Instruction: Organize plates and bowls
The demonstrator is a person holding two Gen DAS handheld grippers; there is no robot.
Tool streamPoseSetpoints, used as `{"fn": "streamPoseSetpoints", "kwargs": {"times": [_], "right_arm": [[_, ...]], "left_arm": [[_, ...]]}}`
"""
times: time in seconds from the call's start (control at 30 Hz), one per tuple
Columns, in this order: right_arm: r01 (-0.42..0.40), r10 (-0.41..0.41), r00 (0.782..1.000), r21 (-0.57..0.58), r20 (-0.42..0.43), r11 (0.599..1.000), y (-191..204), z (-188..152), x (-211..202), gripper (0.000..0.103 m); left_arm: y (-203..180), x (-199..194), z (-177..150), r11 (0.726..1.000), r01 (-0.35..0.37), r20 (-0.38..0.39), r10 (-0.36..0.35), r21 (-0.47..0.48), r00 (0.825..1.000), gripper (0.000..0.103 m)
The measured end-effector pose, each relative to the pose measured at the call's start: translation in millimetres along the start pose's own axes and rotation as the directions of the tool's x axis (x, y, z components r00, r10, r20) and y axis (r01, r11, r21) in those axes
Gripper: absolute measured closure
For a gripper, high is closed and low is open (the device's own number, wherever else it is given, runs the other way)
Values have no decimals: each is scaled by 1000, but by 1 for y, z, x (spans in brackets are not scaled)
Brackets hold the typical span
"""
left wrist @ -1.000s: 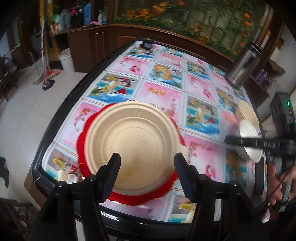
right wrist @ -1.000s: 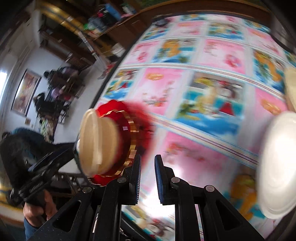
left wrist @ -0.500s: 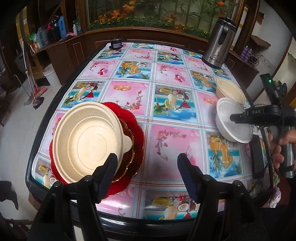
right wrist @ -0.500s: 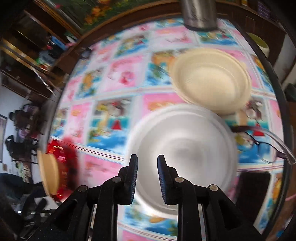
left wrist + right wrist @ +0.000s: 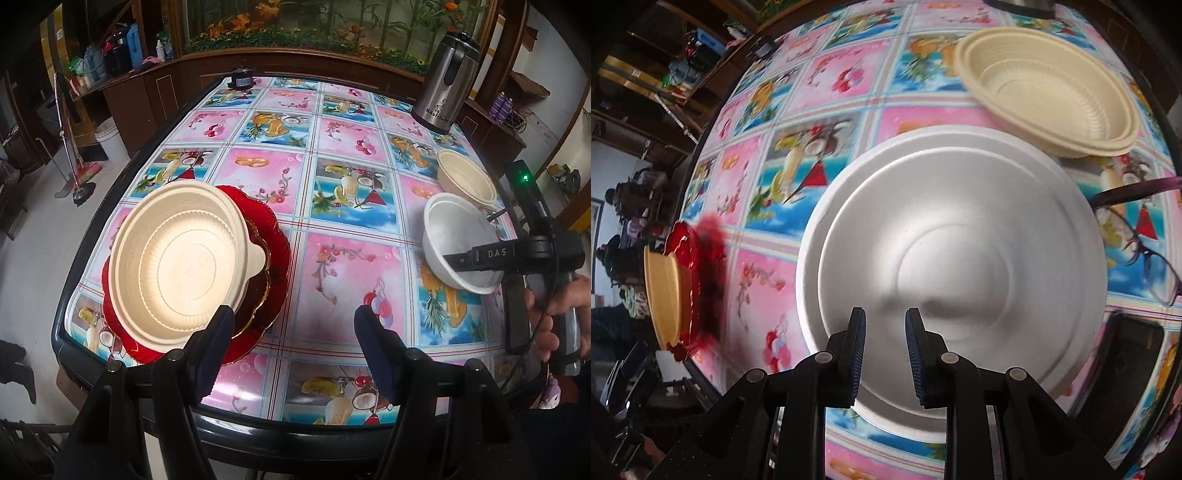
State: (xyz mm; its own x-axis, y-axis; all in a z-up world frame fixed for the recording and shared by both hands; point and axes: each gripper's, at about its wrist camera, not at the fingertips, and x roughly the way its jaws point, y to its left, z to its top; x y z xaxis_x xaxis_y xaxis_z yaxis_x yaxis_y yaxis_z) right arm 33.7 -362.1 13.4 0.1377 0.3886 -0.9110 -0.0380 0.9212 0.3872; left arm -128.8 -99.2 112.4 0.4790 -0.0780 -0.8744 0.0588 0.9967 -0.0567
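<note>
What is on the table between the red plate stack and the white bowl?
Nothing: in the left wrist view only bare patterned tablecloth lies between the red plate and the white bowl.

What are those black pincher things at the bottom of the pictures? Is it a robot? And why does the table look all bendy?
It is not a robot. A person holds a grabbing tool in each hand, and each tool carries a small camera that looks out along its two fingers. That camera's lens bends everything, so the table looks round.

One picture comes from the left gripper. Its fingers are apart and hold nothing. Beside it sits a cream plate stacked on a red plate. Off to the side you can see the person's hand holding the other tool.

The other picture comes from the right gripper. Its fingers have a narrow gap and have just been opening, with nothing between them. It hovers above a white bowl. A cream bowl sits behind that, with glasses and a steel jug nearby.
</note>
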Motion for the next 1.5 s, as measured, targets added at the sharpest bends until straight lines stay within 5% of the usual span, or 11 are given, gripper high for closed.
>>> {"fn": "streamPoseSetpoints", "kwargs": {"times": [0.4,0.53,0.8,1.0,1.5], "right_arm": [[-162,114,973,-243,-202,956,88,-53,29,79],[-156,105,979,-307,-177,939,97,-55,19,79],[-141,138,990,-242,-29,960,65,-25,-31,79],[-67,86,992,-200,87,978,30,-15,-59,79],[-90,93,996,-125,13,988,-6,-40,-27,79]], "left_arm": [[5,3,-9,999,16,-10,-17,-39,1000,36],[6,7,-11,998,24,-17,-25,-56,1000,36],[6,10,-8,992,60,-19,-62,-108,998,36],[-13,28,-3,992,80,-68,-87,-96,994,36],[-55,74,2,995,100,-199,-101,-12,975,41]]}}
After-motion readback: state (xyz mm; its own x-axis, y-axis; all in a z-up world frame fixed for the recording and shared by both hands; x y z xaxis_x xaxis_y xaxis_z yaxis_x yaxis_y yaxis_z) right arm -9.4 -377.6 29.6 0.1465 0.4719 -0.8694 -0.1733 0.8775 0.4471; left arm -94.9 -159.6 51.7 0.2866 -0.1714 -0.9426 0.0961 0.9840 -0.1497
